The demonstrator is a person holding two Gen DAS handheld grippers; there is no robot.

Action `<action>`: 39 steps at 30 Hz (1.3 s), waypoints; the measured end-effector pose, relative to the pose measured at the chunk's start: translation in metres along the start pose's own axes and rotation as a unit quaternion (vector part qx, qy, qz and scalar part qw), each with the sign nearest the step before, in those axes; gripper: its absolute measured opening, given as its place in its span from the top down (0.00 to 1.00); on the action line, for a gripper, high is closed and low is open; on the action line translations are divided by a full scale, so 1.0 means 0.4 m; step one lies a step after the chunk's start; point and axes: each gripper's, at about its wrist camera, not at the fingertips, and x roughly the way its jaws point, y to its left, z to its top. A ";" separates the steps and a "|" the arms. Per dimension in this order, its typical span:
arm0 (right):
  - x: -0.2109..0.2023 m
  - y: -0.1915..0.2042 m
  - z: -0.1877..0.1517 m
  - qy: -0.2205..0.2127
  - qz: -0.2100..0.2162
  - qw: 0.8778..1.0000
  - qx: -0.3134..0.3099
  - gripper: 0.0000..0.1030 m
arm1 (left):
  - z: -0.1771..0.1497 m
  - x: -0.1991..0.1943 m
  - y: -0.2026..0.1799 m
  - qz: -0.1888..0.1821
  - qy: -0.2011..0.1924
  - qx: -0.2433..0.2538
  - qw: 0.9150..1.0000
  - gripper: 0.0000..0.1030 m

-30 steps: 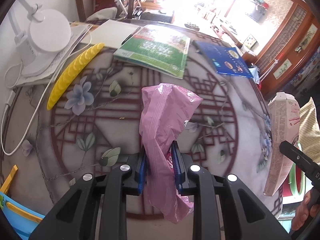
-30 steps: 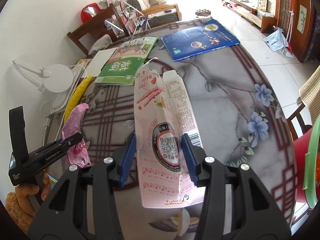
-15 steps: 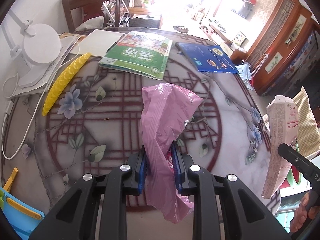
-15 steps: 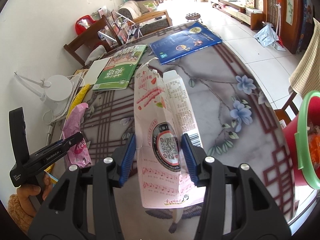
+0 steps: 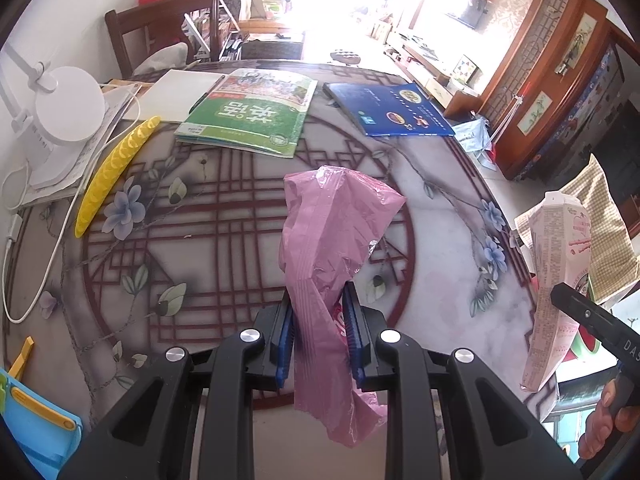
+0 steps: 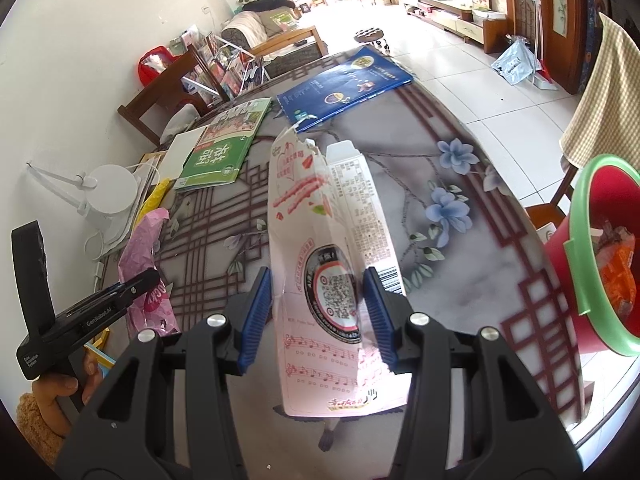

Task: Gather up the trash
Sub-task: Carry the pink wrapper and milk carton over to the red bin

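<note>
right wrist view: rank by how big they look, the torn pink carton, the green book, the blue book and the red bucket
1. torn pink carton, held closest to the camera, which inflates it
2. red bucket with green rim, partly cut off at the edge
3. blue book and green book look about alike; not ranked.

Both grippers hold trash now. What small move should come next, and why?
Probably carry the right gripper further right, over the red bin. It is shut on the flattened pink carton, which is lifted off the table, and the bin stands open beyond the table's right edge, trash already inside.
</note>
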 end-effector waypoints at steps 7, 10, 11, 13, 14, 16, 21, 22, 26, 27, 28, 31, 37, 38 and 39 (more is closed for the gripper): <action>-0.037 -0.053 -0.014 -0.010 -0.001 1.000 0.014 0.56 | -0.008 -0.001 -0.058 -0.006 0.002 0.019 1.000 0.80; -0.052 -0.084 -0.018 -0.013 0.000 1.000 0.020 0.56 | -0.011 -0.002 -0.090 -0.007 0.001 0.027 1.000 0.80; -0.055 -0.094 -0.018 -0.013 0.000 1.000 0.021 0.56 | -0.013 -0.003 -0.100 -0.007 0.001 0.028 1.000 0.80; -0.061 -0.117 -0.018 -0.012 0.001 1.000 0.025 0.56 | -0.018 -0.005 -0.123 -0.007 0.000 0.033 0.999 0.80; -0.063 -0.127 -0.018 -0.012 0.001 1.000 0.026 0.56 | -0.021 -0.006 -0.134 -0.006 0.000 0.034 0.999 0.80; -0.068 -0.149 -0.016 -0.010 0.003 1.000 0.028 0.56 | -0.026 -0.006 -0.147 -0.005 0.001 0.033 0.999 0.80; -0.074 -0.188 -0.008 -0.005 0.009 1.000 0.026 0.56 | -0.042 -0.009 -0.190 0.001 0.002 0.029 1.000 0.80; -0.076 -0.195 -0.006 -0.004 0.011 1.000 0.025 0.56 | -0.044 -0.010 -0.196 0.002 0.001 0.028 1.000 0.80; -0.080 -0.217 0.004 -0.001 0.021 1.000 0.018 0.56 | -0.054 -0.016 -0.229 0.007 -0.001 0.023 1.000 0.80; -0.082 -0.222 0.008 -0.001 0.024 1.000 0.015 0.56 | -0.055 -0.015 -0.233 0.008 -0.002 0.022 1.000 0.80; -0.086 -0.225 0.008 -0.001 0.026 1.000 0.014 0.56 | -0.056 -0.016 -0.241 0.009 -0.003 0.020 1.000 0.80; -0.096 -0.245 0.014 -0.003 0.031 0.999 0.011 0.56 | -0.060 -0.016 -0.267 0.011 -0.004 0.020 1.000 0.80; -0.114 -0.296 0.014 -0.007 0.030 0.999 0.025 0.56 | -0.066 -0.009 -0.317 0.012 -0.002 0.023 1.000 0.80; -0.116 -0.303 0.014 -0.008 0.030 0.999 0.027 0.56 | -0.066 -0.008 -0.328 0.011 -0.002 0.026 1.000 0.80; -0.118 -0.310 0.013 -0.009 0.030 0.999 0.030 0.56 | -0.065 -0.007 -0.338 0.010 -0.001 0.028 1.000 0.80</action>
